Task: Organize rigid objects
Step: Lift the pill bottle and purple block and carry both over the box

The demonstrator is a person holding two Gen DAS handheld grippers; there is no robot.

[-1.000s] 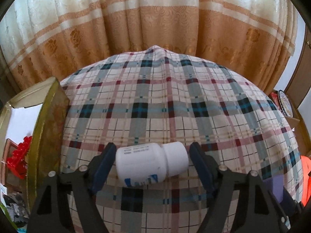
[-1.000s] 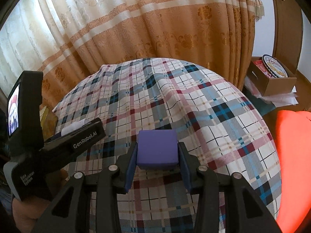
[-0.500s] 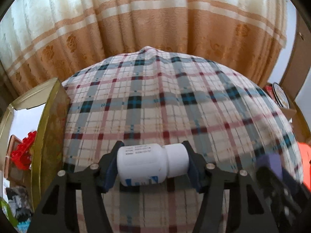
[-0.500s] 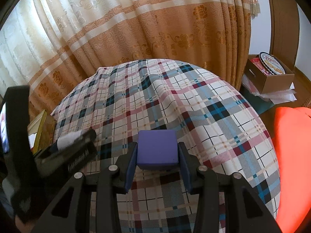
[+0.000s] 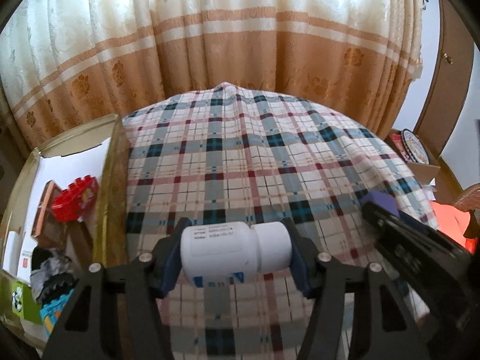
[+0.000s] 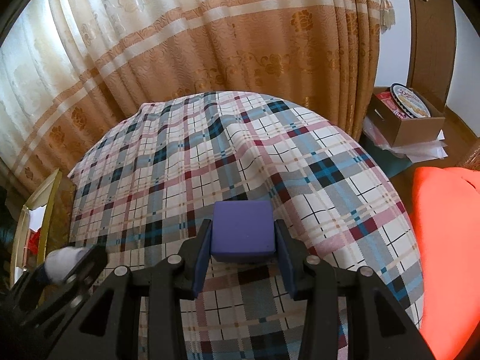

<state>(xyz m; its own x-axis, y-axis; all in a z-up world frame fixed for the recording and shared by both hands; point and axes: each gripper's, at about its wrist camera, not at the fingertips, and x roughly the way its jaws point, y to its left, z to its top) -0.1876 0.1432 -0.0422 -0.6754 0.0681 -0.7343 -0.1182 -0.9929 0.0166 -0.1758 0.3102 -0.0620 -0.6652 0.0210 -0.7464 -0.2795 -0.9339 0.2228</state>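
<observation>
one white bottle (image 5: 235,253) lies sideways, clamped end to end by the left gripper (image 5: 235,255) above the plaid cloth (image 5: 240,162). one purple block (image 6: 242,229) sits pinched in the right gripper (image 6: 242,240). left, a gold-edged box (image 5: 112,162) holds a red brick (image 5: 76,199) and other clutter. farther right, a cardboard box (image 6: 420,129) holds one round tin (image 6: 409,100).

A white plastic bottle (image 5: 235,252) with a white cap and a printed label lies on its side, cap to the right, clamped end to end between the left tool's (image 5: 235,253) pads above the plaid-covered table (image 5: 240,156). A purple cube (image 6: 243,229) sits squarely gripped in the right tool (image 6: 243,240), flat face up
</observation>
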